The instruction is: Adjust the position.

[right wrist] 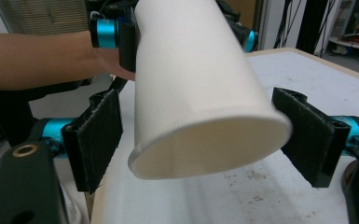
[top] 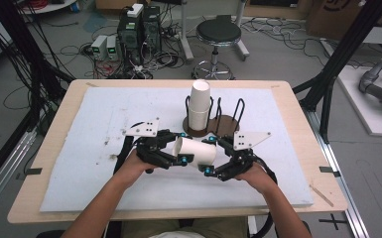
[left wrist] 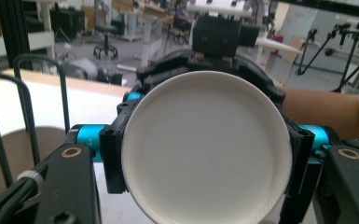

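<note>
At the near edge of the bench [top: 297,196], your two forearms come in and meet over the white mat [top: 99,148]. Your left gripper [top: 166,151] is clamped on the paper cup [top: 194,151], which lies on its side in the air between your hands, just above the mat. In the left gripper view the cup's flat bottom [left wrist: 206,147] faces the camera, with the black pads pressed against it at both sides; the jaws have just finished closing on it. Your right gripper [top: 223,158] stands spread around the cup's open rim end. In the right gripper view the rim [right wrist: 210,144] hangs between the two black pads [right wrist: 95,140], with a gap showing at the left pad and the right pad close beside the rim; whether that one touches is not clear. These jaws have just been opening, with the cup between them.

Just beyond the grippers, a round brown base [top: 225,124] with upright black wire loops [top: 238,111] sits on the mat. A stack of white cups [top: 199,104] stands upright in its left part, behind the held cup.

Farther off, past the bench, a black stool [top: 218,34] and computer boxes [top: 139,29] with tangled cables stand on the floor.
</note>
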Motion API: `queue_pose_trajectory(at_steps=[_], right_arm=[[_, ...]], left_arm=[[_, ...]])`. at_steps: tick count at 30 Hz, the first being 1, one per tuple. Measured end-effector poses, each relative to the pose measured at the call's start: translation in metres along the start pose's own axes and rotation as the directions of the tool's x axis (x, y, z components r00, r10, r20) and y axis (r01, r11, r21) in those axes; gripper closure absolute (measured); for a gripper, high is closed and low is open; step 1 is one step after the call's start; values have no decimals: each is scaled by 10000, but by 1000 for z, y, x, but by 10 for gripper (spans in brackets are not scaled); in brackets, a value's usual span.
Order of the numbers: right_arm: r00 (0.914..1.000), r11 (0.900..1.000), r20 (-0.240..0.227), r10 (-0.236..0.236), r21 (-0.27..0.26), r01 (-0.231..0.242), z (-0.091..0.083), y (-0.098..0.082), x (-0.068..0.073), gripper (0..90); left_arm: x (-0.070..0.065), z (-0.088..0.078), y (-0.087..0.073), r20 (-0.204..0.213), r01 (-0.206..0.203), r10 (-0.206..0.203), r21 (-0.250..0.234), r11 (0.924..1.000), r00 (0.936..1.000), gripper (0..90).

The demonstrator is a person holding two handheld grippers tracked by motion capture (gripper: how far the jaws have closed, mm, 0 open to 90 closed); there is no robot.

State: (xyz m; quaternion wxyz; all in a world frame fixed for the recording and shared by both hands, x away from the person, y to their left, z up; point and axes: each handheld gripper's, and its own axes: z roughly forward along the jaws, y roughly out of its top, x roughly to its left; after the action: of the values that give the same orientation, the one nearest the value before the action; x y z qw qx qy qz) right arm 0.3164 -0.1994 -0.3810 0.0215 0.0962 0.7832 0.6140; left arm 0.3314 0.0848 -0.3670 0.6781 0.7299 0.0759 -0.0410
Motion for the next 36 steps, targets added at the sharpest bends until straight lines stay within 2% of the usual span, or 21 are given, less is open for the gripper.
queue_pose_trajectory(at_steps=[3,7,10,13,17,18,21,23,24,25,27,29,31,32,33,34,36], right_arm=[[9999,10000,-122,-5,40,5,2,-1,1,187],[9994,9998,-303,-174,-67,172,1,1,1,188],[9992,9998,-355,-177,35,179,-2,1,0,272],[9986,9995,-457,-278,146,285,-2,1,0,292],[9979,9983,-547,-358,437,382,-1,0,0,318],[9978,9980,-546,-375,483,401,0,0,0,323],[9973,9957,-545,-486,759,527,2,1,0,326],[9980,9941,-406,-491,942,528,2,1,1,326],[9979,9935,-380,-519,994,554,1,2,0,326],[9986,9930,-348,-410,1093,445,1,2,0,327],[9983,9892,-203,-541,1354,563,0,3,-1,328],[9986,9856,-48,-529,1608,530,0,4,-1,328],[9973,9794,35,-740,1888,720,1,5,-2,329],[9971,9749,91,-761,2107,725,2,5,-1,329],[9966,9713,126,-809,2254,760,2,5,0,329],[9963,9644,103,-848,2523,795,3,6,1,329],[9946,9528,75,-1034,2878,969,6,5,2,328]], left_arm=[[-3,5,0,178,-38,44,-310,9995,9998,359],[-5,10,-2,258,-133,138,-206,9997,9996,358],[-5,10,-3,278,-184,188,-132,9997,9994,359],[-5,9,-4,280,-205,206,-59,9998,9994,362],[-5,8,-4,295,-330,324,205,9992,9990,363],[-5,7,-4,310,-253,243,320,9992,9992,363],[-6,6,-2,18,-31,29,1005,9949,10000,346],[-7,5,2,-391,212,-148,1703,9852,9991,231],[-9,4,4,-601,129,-9,2002,9797,9982,199],[-9,4,5,-708,-15,173,2170,9762,9973,193],[-11,0,10,-838,-164,384,2489,9684,9957,193],[-12,-3,14,-966,-392,700,2898,9563,9929,193],[-13,-5,17,-1074,-617,1055,3503,9346,9886,193],[-13,-6,18,-1026,-692,1146,3685,9271,9881,193],[-14,-6,19,-1021,-742,1238,3937,9162,9870,193],[-15,-5,19,-1028,-784,1324,4156,9061,9858,193],[-16,-2,17,-827,-880,1430,4700,8783,9863,194]])
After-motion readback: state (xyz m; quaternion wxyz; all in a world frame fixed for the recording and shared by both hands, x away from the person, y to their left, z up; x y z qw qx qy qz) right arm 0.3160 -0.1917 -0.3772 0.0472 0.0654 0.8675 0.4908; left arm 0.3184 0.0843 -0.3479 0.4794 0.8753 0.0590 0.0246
